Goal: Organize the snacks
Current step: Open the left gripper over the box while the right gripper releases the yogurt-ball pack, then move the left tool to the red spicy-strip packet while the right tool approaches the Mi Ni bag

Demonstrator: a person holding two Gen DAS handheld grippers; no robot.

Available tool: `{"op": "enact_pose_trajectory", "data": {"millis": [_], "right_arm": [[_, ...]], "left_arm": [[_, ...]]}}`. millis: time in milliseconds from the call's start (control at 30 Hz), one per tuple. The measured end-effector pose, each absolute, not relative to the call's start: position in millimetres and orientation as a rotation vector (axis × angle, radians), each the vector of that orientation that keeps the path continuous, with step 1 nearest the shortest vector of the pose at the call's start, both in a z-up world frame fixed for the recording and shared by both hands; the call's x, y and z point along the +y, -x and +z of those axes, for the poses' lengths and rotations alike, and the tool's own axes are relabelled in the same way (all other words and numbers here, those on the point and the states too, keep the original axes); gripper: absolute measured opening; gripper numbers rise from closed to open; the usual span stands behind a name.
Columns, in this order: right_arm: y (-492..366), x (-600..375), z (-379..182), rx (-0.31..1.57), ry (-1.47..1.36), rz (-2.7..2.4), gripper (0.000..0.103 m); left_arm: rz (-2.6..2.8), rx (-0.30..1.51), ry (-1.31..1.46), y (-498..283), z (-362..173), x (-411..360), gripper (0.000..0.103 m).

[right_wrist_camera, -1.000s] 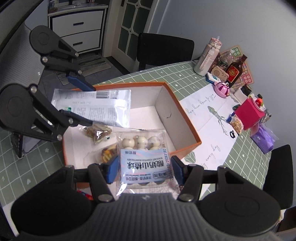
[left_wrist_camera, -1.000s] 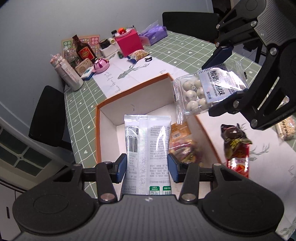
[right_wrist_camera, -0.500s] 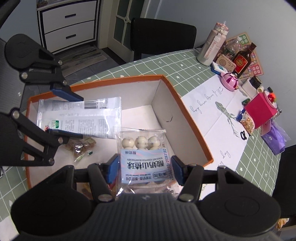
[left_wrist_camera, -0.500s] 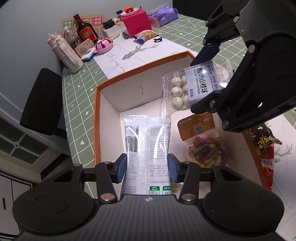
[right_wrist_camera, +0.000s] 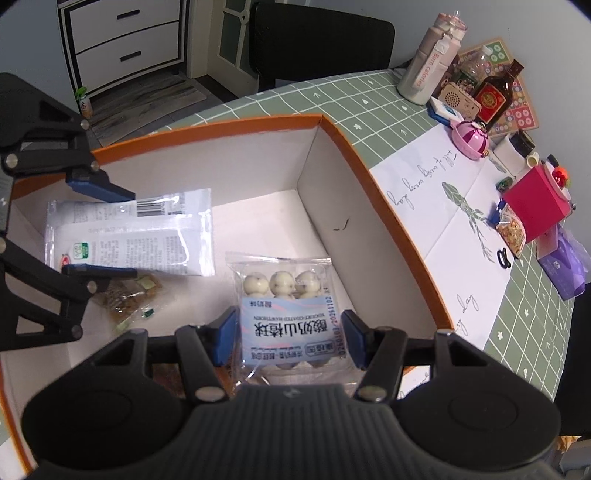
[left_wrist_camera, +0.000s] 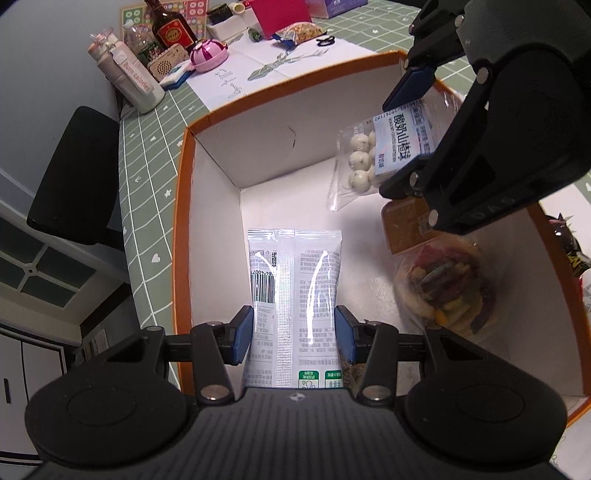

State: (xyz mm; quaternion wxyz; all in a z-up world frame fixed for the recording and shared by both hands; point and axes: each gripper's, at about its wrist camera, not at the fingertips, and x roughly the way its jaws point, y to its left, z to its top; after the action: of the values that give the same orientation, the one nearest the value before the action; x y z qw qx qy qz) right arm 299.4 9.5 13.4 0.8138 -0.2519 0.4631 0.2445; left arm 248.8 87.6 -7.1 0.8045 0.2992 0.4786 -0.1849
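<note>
My two wrist views look steeply down, close over the box (left_wrist_camera: 183, 229) — the left from one end, the right from the adjoining side. Both share its white floor and each other's gripper.

The surface (right_wrist_camera: 369, 99) under my work wears a green cloth crossed by a white grid with small white hearts and stars. A white paper runner (right_wrist_camera: 454, 206) with cursive writing and a drawn leafy sprig lies along it. Black chairs (right_wrist_camera: 321, 40) stand at the far edge, one (left_wrist_camera: 70, 177) seen at the side from my left view. Behind them rises a plain pale grey-blue wall (left_wrist_camera: 44, 44). A white chest of drawers (right_wrist_camera: 122, 40) with dark trim and dark handles stands on the grey floor, a striped mat (right_wrist_camera: 147, 99) before it. Beside it is a white-framed door with dark glass panes (right_wrist_camera: 236, 33). The light is dim and even.
</note>
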Motion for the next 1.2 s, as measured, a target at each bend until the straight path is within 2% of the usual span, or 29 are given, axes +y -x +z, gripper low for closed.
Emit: {"op": "enact_pose_trajectory", "data": {"millis": [433, 500, 533, 667, 1200], "right_arm": [[-302.7, 16.9, 0.8, 0.986, 0.537, 0.507, 0.06], [-301.8, 16.2, 2.2, 0.99, 0.527, 0.51, 0.061], [-301.0, 15.5, 3.7, 0.987, 0.523, 0.514, 0.06], [-298.1, 10.2, 13.8, 0.969, 0.496, 0.518, 0.062], [-237.1, -28.7, 83.5, 0.886, 0.453, 0.531, 0.062]], "left_arm": [[-0.375, 1.048, -0.657, -252.7, -14.2, 84.5, 0.054], [-0.37, 1.051, -0.654, -252.7, -12.9, 84.2, 0.059], [-0.369, 1.052, -0.656, -252.7, -12.2, 84.2, 0.064], [-0.357, 1.045, -0.66, -250.0, -7.4, 84.1, 0.067], [-0.382, 0.94, -0.632, -205.7, 52.9, 68.1, 0.067]]}}
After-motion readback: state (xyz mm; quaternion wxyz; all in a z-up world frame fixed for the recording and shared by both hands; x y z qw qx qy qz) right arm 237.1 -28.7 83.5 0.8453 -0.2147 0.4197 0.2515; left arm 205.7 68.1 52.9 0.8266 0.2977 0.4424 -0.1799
